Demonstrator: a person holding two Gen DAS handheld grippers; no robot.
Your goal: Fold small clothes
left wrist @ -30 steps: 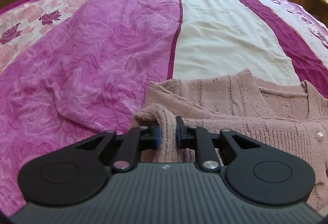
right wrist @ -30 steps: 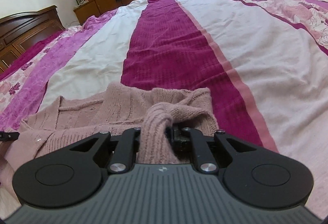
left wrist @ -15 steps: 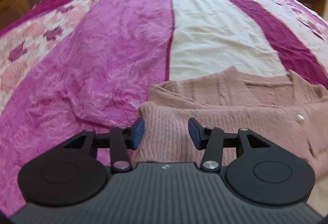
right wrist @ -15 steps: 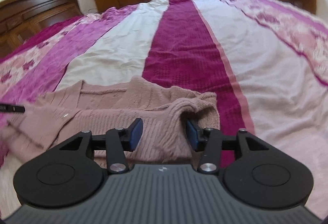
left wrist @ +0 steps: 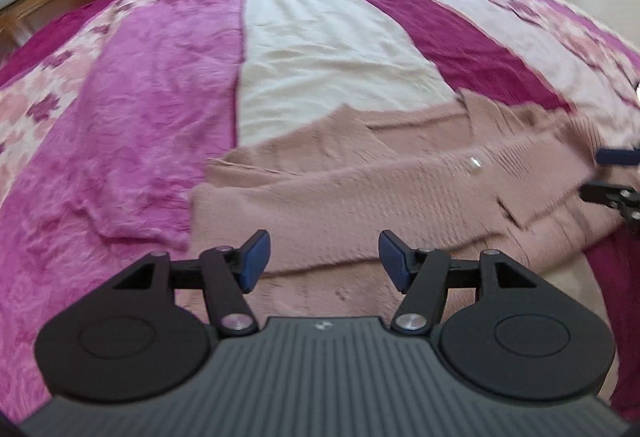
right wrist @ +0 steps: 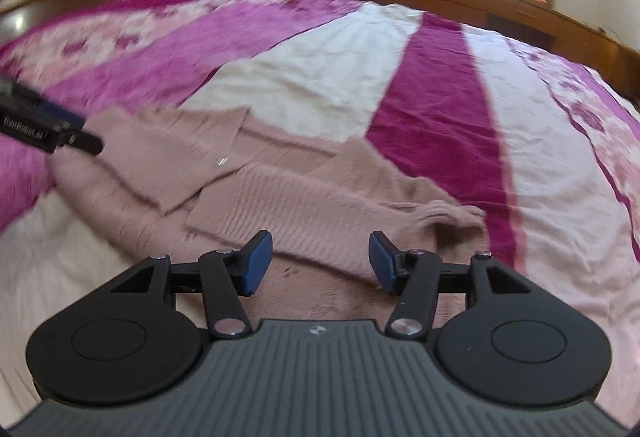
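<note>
Pink knit cardigan [left wrist: 360,197] lies flat on the striped bedspread [left wrist: 312,49], near the bed edge where the person stands. Both sleeves appear folded in across the chest; the cuff ends overlap near the pearl button [left wrist: 475,162]. Judged: sleeve fold done, body fold not yet made.

Left gripper [left wrist: 320,259]: jaws wide, nothing between the blue pads [left wrist: 254,257], hovering just over the garment's left side. Right gripper [right wrist: 316,259]: jaws equally wide, empty, over the right sleeve band [right wrist: 304,213]. Each tool shows at the margin of the other's view, so they sit at opposite flanks of the cardigan.

Why so placed: open jaws at both flanks suit a fresh symmetric grasp, probably hem or shoulders, to fold the body in half.

Both views are motion-blurred, so fine knit detail is unclear. Right cuff [right wrist: 452,213] looks bunched rather than flat; it may need smoothing
</note>
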